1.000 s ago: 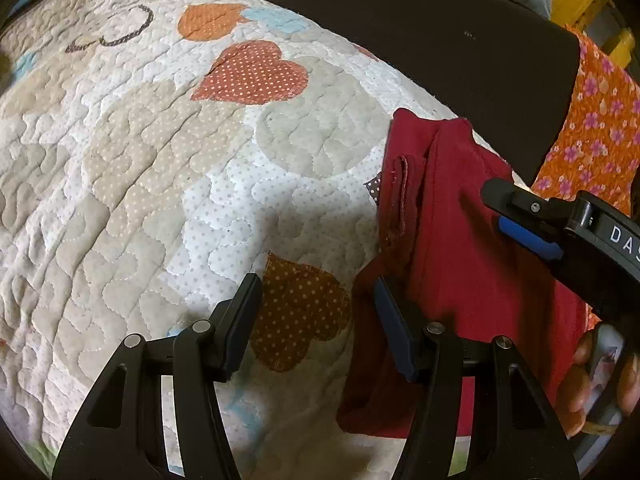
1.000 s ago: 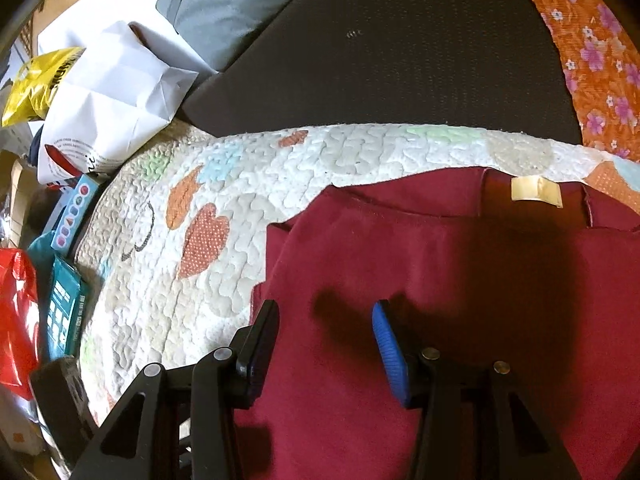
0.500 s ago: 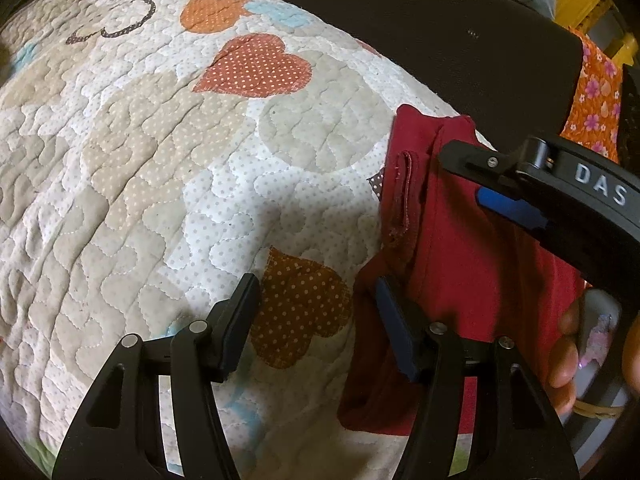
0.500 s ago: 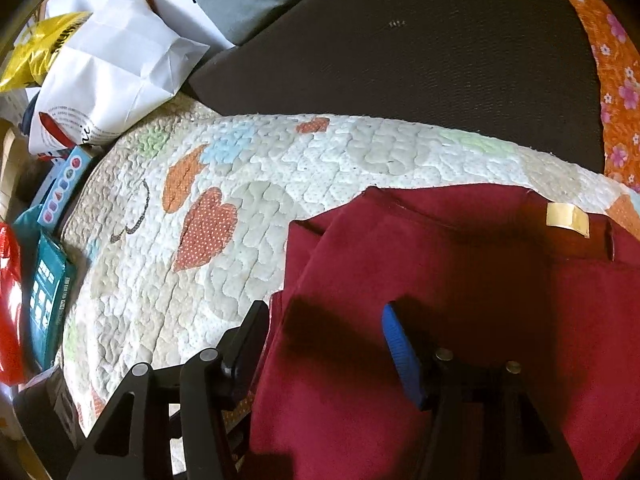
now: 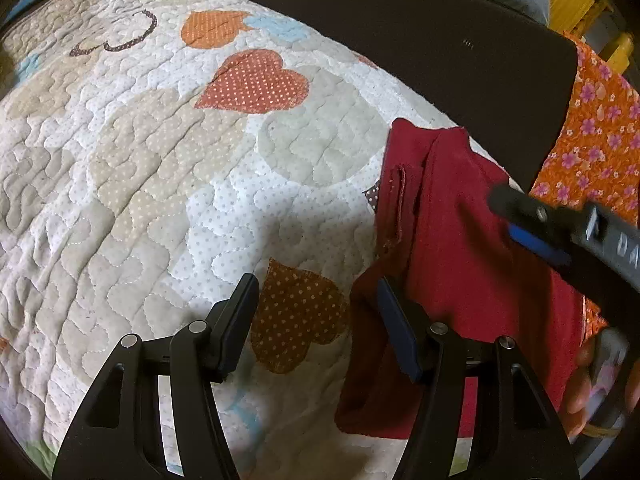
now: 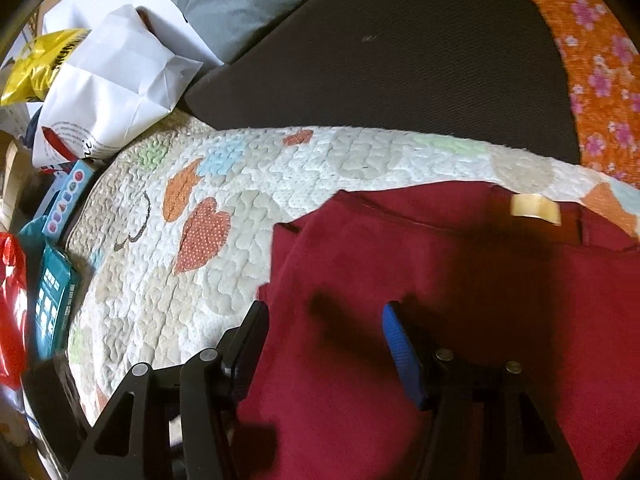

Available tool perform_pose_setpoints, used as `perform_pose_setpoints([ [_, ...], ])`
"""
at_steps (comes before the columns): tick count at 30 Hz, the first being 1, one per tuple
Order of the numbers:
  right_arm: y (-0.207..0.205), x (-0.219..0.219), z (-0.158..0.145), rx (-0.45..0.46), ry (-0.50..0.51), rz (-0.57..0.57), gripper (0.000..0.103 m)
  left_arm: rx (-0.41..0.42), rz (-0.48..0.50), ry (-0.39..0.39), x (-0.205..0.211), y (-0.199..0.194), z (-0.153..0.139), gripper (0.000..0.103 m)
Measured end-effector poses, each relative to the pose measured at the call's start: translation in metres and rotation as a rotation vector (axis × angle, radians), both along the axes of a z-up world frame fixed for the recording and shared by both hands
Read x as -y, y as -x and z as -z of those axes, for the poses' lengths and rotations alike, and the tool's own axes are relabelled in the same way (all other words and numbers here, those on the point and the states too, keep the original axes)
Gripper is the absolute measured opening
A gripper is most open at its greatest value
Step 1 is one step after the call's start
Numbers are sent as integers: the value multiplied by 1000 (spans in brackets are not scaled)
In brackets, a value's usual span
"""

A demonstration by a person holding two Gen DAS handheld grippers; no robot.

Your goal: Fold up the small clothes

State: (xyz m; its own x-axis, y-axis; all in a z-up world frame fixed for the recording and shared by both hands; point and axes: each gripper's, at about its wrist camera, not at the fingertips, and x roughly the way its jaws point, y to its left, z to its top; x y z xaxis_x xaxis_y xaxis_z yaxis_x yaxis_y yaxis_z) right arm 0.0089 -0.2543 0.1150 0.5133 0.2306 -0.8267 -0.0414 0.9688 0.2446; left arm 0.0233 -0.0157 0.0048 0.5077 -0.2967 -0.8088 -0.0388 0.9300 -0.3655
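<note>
A dark red garment (image 5: 460,264) lies partly folded on a quilted heart-patterned blanket (image 5: 160,184); in the right wrist view it (image 6: 400,280) fills the lower right, with a tan label (image 6: 534,208) near its collar. My left gripper (image 5: 316,320) is open and empty, hovering over the blanket at the garment's left edge. My right gripper (image 6: 324,340) is open and empty just above the red cloth; it also shows in the left wrist view (image 5: 560,236) over the garment, blurred.
A dark cushion (image 6: 400,72) lies behind the blanket. An orange floral cloth (image 5: 600,128) lies at the right. A white paper bag (image 6: 112,92), a yellow packet (image 6: 36,64), boxes (image 6: 52,304) and a red bag (image 6: 12,308) crowd the left side.
The right gripper swung left across the garment and then drew back to the right. The left gripper stayed nearly still. Both stayed open.
</note>
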Motion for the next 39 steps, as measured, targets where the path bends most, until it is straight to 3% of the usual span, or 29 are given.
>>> perform_pose_setpoints([
  [5, 10, 16, -1, 0, 15, 33, 57, 3, -5, 39, -2, 0, -1, 61],
  [11, 16, 27, -3, 6, -62, 44, 57, 10, 36, 136, 2, -7, -1, 62],
  [16, 47, 69, -11, 51, -10, 96, 57, -28, -15, 266, 4, -23, 11, 81],
  [18, 61, 90, -9, 53, -17, 128, 57, 1, -30, 297, 8, -23, 12, 89],
  [21, 78, 116, -6, 59, -57, 184, 57, 0, -18, 292, 13, -21, 9, 89],
  [27, 83, 119, -1, 73, -124, 166, 57, -27, -27, 423, -1, -19, 4, 89],
  [31, 68, 96, 3, 79, -133, 123, 57, -34, 32, 430, 0, -13, -1, 89],
  [33, 57, 84, 7, 82, -124, 105, 57, -27, 62, 385, 8, -15, -3, 89],
  [36, 48, 71, 17, 52, -50, 102, 57, -66, 71, 338, 20, -22, 4, 89],
  [39, 47, 64, 21, 56, 26, 83, 57, -18, 110, 295, 36, -22, -2, 89],
])
